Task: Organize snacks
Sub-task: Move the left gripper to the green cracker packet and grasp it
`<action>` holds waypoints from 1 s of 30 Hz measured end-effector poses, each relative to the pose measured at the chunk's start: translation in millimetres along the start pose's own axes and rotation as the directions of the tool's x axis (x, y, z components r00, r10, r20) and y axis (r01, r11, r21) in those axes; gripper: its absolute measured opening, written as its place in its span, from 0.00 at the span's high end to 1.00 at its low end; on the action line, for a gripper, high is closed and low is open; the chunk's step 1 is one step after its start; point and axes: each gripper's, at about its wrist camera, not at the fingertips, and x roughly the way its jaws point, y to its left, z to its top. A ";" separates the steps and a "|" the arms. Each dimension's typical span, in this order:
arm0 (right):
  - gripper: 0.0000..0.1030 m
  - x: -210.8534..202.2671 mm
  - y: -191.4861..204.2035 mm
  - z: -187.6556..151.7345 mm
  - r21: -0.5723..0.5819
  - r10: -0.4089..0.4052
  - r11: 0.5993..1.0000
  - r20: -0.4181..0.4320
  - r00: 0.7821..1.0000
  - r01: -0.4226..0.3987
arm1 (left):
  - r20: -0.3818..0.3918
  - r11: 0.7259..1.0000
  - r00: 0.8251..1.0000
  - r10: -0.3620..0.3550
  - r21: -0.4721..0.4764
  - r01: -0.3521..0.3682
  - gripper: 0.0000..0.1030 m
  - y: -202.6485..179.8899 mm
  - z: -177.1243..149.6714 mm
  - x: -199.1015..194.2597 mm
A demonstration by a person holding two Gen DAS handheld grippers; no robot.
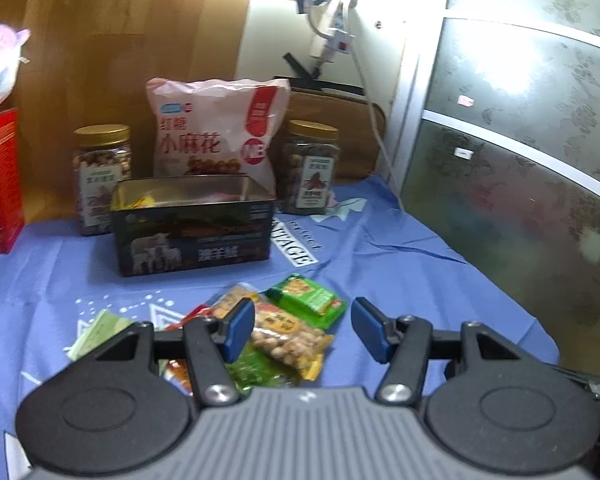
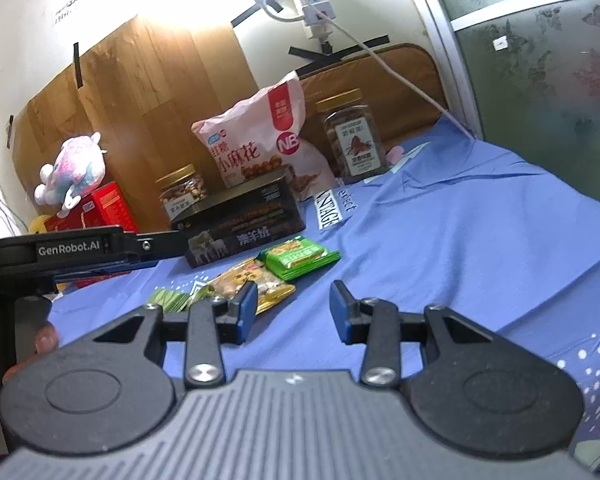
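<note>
Both grippers, left gripper (image 1: 303,330) and right gripper (image 2: 293,307), stand released, fingers empty. Crinkly yellow peanut packet (image 1: 288,334): light, soft, slippery; pinch a sealed edge.

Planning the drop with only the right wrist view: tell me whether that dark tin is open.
Observer: The left wrist view shows the dark tin open on top, with no lid on it.
Operator: Report what's inside.
Observer: A yellow wrapper lies at its left end; the rest is too blurred to tell.
Operator: Give me the left jaws' state.
Observer: The left gripper has its jaws apart, gripping nothing; the peanut packet lies on the blue cloth below them.
</note>
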 end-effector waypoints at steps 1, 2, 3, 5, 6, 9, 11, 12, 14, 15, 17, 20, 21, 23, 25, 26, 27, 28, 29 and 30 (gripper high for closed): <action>0.59 2.0 0.8 -0.3 -0.002 0.007 1.000 -0.007 1.000 -0.007 | -0.002 1.000 1.000 0.008 -0.009 -0.008 0.47 4.2 -0.4 -0.3; 0.59 3.9 2.1 -1.0 -0.005 0.013 1.000 -0.013 1.000 -0.013 | -0.004 1.000 1.000 0.017 -0.017 -0.017 0.47 8.6 -1.2 -0.3; 0.59 5.4 3.1 -1.6 -0.007 0.017 1.000 -0.018 1.000 -0.017 | -0.007 0.999 1.000 0.027 -0.027 -0.027 0.47 13.2 -2.0 -0.2; 0.59 8.9 5.2 -3.7 -0.011 0.027 1.000 -0.031 0.999 -0.027 | -0.014 0.998 0.999 0.042 -0.044 -0.043 0.47 22.1 -3.2 0.2; 0.59 10.6 6.3 -4.5 -0.013 0.031 0.999 -0.037 0.999 -0.032 | -0.017 0.997 0.999 0.048 -0.051 -0.049 0.47 25.4 -3.7 0.6; 0.59 15.5 8.6 -6.6 -0.021 0.041 0.999 -0.055 0.998 -0.043 | -0.026 0.995 0.998 0.063 -0.071 -0.065 0.47 35.1 -5.3 1.6; 0.59 18.3 8.6 -7.6 -0.026 0.046 0.998 -0.064 0.997 -0.048 | -0.030 0.994 0.997 0.072 -0.077 -0.075 0.47 39.8 -6.2 2.3; 0.59 19.3 9.0 -8.0 -0.028 0.047 0.998 -0.067 0.997 -0.049 | -0.031 0.994 0.997 0.076 -0.080 -0.079 0.47 41.9 -6.7 2.8; 0.59 21.8 7.5 -8.0 -0.028 0.051 0.998 -0.070 0.996 -0.053 | -0.037 0.992 0.995 0.087 -0.086 -0.090 0.47 46.4 -7.7 4.5; 0.59 23.6 6.6 -7.9 -0.022 0.054 0.998 -0.073 0.996 -0.055 | -0.041 0.991 0.995 0.093 -0.091 -0.096 0.47 48.7 -8.2 4.9; 0.59 29.0 2.2 -7.1 0.001 0.067 0.998 -0.085 0.994 -0.067 | -0.046 0.989 0.993 0.106 -0.103 -0.110 0.47 54.0 -9.6 5.1; 0.59 35.7 -4.5 -5.7 0.024 0.077 0.997 -0.099 0.992 -0.075 | -0.051 0.984 0.991 0.126 -0.121 -0.132 0.47 62.0 -11.6 4.2; 0.59 37.0 -6.7 -4.5 0.026 0.074 0.997 -0.097 0.992 -0.072 | -0.054 0.982 0.989 0.134 -0.130 -0.140 0.47 65.3 -12.3 3.2; 0.59 37.3 -14.2 0.0 0.027 0.059 0.998 -0.078 0.995 -0.057 | -0.059 0.977 0.987 0.151 -0.142 -0.158 0.47 72.3 -12.4 1.1; 0.58 37.3 -25.2 6.0 0.054 0.052 0.997 -0.055 0.997 -0.049 | -0.070 0.973 0.983 0.167 -0.147 -0.176 0.47 79.2 -11.4 -0.1; 0.58 38.6 -32.0 9.1 0.071 0.057 0.996 -0.046 0.997 -0.054 | -0.078 0.972 0.982 0.172 -0.149 -0.182 0.47 83.0 -10.8 -0.5; 0.58 40.6 -36.6 11.0 0.079 0.063 0.995 -0.043 0.997 -0.059 | -0.084 0.972 0.981 0.172 -0.150 -0.183 0.47 85.7 -10.1 -0.7; 0.58 44.1 -39.7 12.0 0.083 0.069 0.994 -0.046 0.997 -0.065 | -0.090 0.972 0.981 0.170 -0.149 -0.182 0.47 88.4 -9.6 -0.3; 0.58 50.0 -42.5 12.6 0.084 0.082 0.993 -0.060 0.995 -0.077 | -0.098 0.973 0.982 0.164 -0.150 -0.178 0.47 90.7 -8.4 1.3; 0.58 55.9 -43.6 12.3 0.087 0.096 0.992 -0.074 0.993 -0.090 | -0.109 0.973 0.982 0.154 -0.156 -0.170 0.47 92.9 -6.6 3.9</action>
